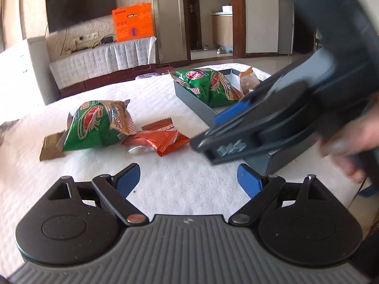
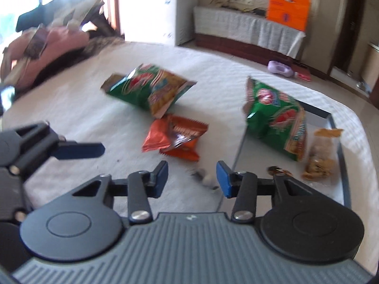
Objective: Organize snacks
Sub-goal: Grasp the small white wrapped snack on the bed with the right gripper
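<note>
Both hand-held grippers, left (image 1: 188,177) and right (image 2: 192,177), stand apart and empty above the bed (image 1: 165,94); next pick looks like the orange packets (image 2: 176,139), bound for the tray (image 2: 341,142) holding one green bag (image 2: 276,118)

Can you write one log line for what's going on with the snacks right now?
box: green bag, cookie pack inside | bed: green bag, orange packets loose | left hand-held gripper: open, empty | right hand-held gripper: empty

A home – wall television (image 1: 80,2), bed (image 1: 165,99)
</note>
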`<state>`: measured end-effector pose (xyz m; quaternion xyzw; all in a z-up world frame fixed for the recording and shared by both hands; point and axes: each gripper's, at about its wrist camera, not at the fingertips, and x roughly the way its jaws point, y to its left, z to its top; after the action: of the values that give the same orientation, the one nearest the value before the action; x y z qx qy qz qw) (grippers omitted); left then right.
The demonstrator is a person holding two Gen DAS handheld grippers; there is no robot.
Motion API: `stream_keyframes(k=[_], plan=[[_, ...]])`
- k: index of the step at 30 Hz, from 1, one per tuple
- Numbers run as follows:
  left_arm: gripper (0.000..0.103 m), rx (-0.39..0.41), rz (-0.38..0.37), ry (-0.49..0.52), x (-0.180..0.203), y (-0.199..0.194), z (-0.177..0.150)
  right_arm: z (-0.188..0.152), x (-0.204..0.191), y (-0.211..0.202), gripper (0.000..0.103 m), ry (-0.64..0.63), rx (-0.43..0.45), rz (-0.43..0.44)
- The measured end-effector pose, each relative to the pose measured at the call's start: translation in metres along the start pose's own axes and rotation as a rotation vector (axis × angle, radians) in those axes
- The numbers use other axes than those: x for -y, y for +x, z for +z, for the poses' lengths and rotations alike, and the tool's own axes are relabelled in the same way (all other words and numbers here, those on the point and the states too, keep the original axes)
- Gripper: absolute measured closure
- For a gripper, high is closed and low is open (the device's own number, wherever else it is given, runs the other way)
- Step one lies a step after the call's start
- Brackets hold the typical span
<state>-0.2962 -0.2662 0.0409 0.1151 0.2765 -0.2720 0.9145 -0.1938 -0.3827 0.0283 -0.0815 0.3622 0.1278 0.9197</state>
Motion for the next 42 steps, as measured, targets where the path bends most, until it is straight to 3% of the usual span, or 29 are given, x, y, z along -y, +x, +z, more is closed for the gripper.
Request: stream_keyframes(k=[7,22,26,28,32,36,40,42], plan=[[0.011,-0.028,-0.002,0.007,-0.001,0.004,-0.003,0.0,-0.006,0.036,0.061,-0.089,-0.106,-0.071],[0.01,-0.051,0.001,-0.002,0.001,0.009,-0.005,0.003,-0.013,0.039,0.056,-0.156,-0.102,-0.095],[0.01,-0.061,0.02,-0.013,-0.003,0.01,-0.005,0.004,-0.013,0.036,0.073,-0.116,-0.137,-0.044],[0.009,-0.06,0.031,-0.023,-0.008,0.009,-0.005,0.0,-0.015,0.032,0.076,-0.113,-0.148,-0.038],[0.005,-0.067,-0.046,-0.038,-0.016,0.002,0.001,-0.007,-0.002,0.017,0.079,0.008,-0.138,0.04],[0.005,-0.106,-0.138,0.045,-0.018,-0.011,0.007,-0.012,0.008,0.013,0.088,0.038,-0.135,0.055],[0.005,-0.101,-0.086,-0.001,-0.038,-0.022,0.014,-0.012,0.003,0.014,0.088,0.006,-0.141,0.046],[0.005,-0.105,-0.016,-0.052,-0.05,-0.016,0.022,-0.012,-0.001,0.015,0.084,-0.008,-0.151,0.043]])
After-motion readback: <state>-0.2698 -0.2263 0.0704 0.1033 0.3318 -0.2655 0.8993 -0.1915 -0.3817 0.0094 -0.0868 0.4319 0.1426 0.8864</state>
